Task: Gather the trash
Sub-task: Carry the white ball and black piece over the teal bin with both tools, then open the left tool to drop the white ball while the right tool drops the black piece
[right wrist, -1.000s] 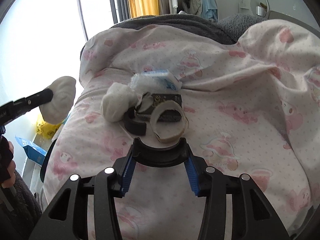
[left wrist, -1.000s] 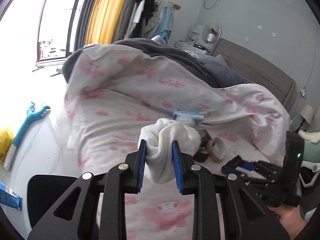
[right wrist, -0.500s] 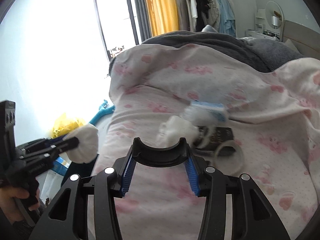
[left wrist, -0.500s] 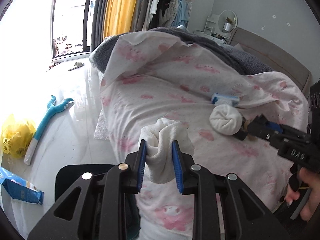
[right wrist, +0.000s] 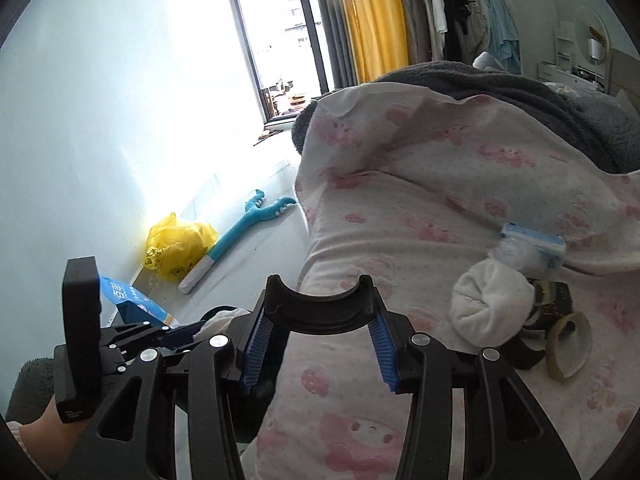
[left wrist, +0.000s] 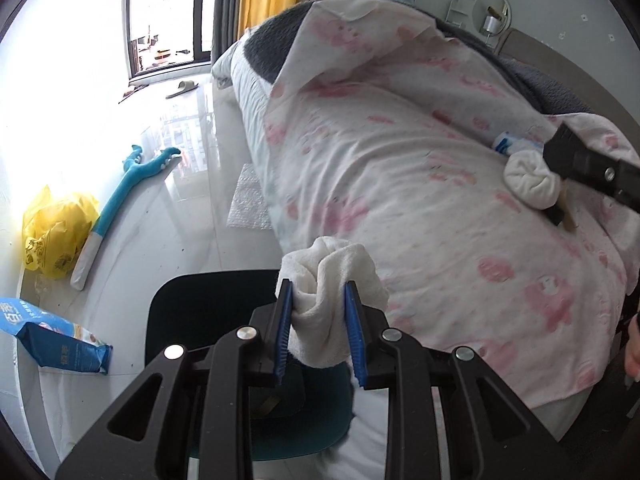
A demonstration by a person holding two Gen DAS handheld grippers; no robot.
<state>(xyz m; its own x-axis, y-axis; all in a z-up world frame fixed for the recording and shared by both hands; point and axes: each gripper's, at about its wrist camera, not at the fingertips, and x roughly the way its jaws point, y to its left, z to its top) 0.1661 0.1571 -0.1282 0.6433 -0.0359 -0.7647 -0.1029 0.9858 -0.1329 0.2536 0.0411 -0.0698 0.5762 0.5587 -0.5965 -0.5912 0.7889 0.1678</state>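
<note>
My left gripper (left wrist: 319, 322) is shut on a crumpled white tissue wad (left wrist: 332, 276) and holds it over a black bin (left wrist: 208, 312) beside the bed. It also shows in the right wrist view (right wrist: 188, 334). My right gripper (right wrist: 318, 354) is open and empty above the pink patterned quilt (right wrist: 420, 208). A second white wad (right wrist: 490, 306) lies on the quilt to its right, next to a blue and white packet (right wrist: 534, 246), a dark box (right wrist: 554, 300), a black ring (right wrist: 524, 354) and a tan tape roll (right wrist: 568, 340).
On the floor by the wall lie a yellow bag (left wrist: 56, 232), a teal plush toy (left wrist: 132, 184) and a blue packet (left wrist: 52, 340). A grey blanket (right wrist: 520, 92) covers the far part of the bed. A window (left wrist: 168, 12) is behind.
My left gripper has carried the wad leftward off the bed to above the black bin. My right gripper has swung left, away from the trash pile.
</note>
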